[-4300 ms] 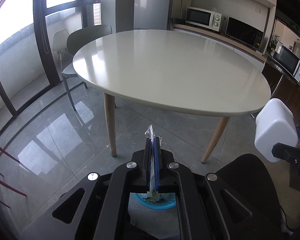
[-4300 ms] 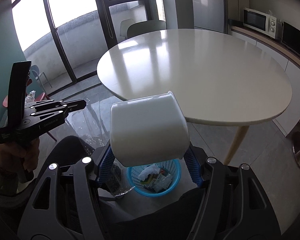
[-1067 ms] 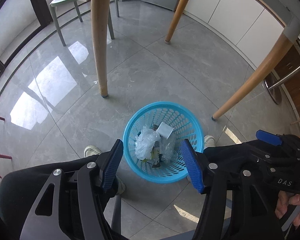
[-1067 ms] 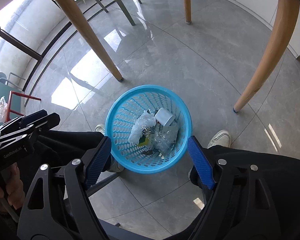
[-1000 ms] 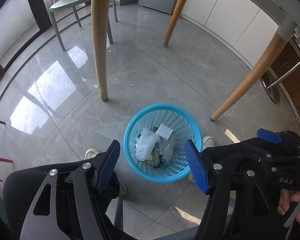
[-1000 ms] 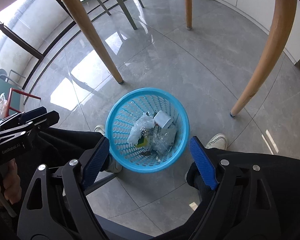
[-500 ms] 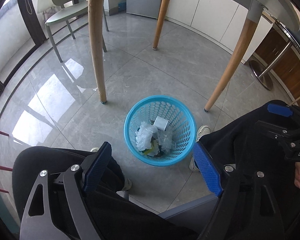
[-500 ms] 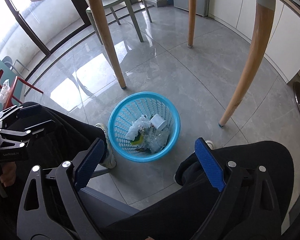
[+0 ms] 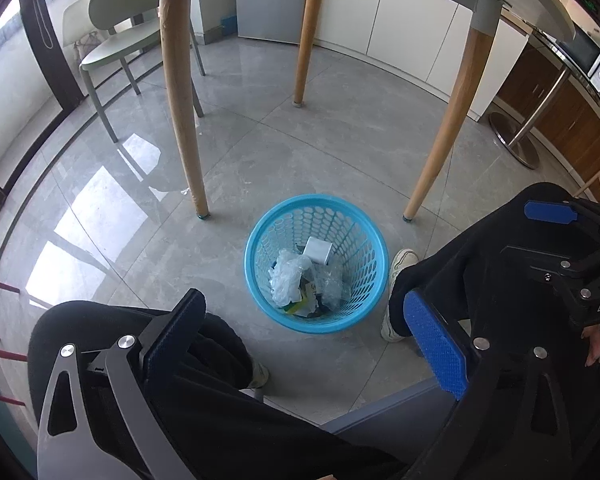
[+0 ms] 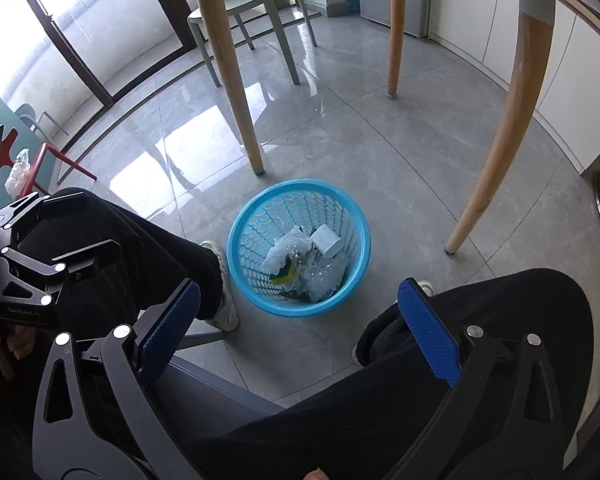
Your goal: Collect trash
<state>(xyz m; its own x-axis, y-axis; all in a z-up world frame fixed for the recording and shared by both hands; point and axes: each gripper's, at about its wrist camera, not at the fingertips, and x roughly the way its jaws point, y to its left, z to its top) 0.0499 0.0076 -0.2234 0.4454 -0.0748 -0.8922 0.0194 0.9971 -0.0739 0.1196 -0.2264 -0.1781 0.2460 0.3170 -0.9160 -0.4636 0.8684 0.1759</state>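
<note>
Both sets of tongs hang released and empty above the seated person's knees: the left tongs (image 9: 306,344) and the right tongs (image 10: 296,322) each stand with blue pads spread wide and nothing between them. The trash sits in the blue basket (image 9: 260,240) on the grey tiled floor, between the person's feet and just in front of the wooden legs of the surface (image 9: 540,4). Inside lie a crumpled clear plastic bag (image 9: 286,276), a white container (image 10: 326,241) leaning toward the far wall, some clear wrapping and a yellow-green scrap (image 10: 280,276). Judged from this, the collecting looks largely done, with the load well below the rim. The risks now are mostly clumsy ones. The basket is light and perforated, and it stands close to both white shoes (image 10: 220,280), so a shifting foot could tip or slide it and spill the light plastic across the glossy floor. The bag is springy and could uncurl and creep upward if more is dropped on top. Raising the tongs carelessly could also knock the underside or edge of the surface, which hangs close overhead. Whether more trash waits on top cannot be told from here.
</note>
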